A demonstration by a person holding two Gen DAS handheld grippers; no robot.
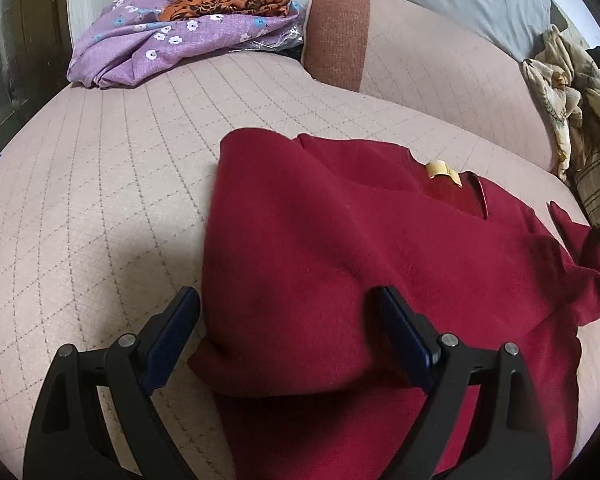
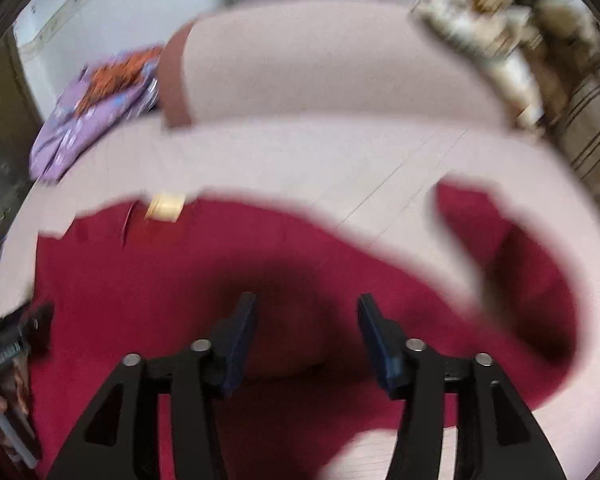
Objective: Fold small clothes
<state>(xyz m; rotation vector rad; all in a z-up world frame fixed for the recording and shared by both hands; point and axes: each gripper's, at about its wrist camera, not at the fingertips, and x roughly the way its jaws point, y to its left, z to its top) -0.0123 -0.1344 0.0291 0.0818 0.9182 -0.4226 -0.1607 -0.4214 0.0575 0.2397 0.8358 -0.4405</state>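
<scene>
Red sweater [image 1: 380, 264] on the sofa [image 1: 100, 168], left side folded inward. Both grippers, left gripper [image 1: 288, 312] and right gripper [image 2: 306, 320], jaws open, empty. Next, likely: grasp the right sleeve [image 2: 500, 240].

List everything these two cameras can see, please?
sweater: one, dark red, partly folded on the sofa seat
label: one, cream, at the sweater's neck
sofa: one, pale pink check, rust band on the backrest
purple cloth: one, flowered, far left corner of the seat
orange cloth: one, black-patterned, on top of the purple cloth
beige cloth: one crumpled heap, far right end
left gripper: black, blue pads, open over the sweater
right gripper: black, blue pads, open over the sweater
</scene>
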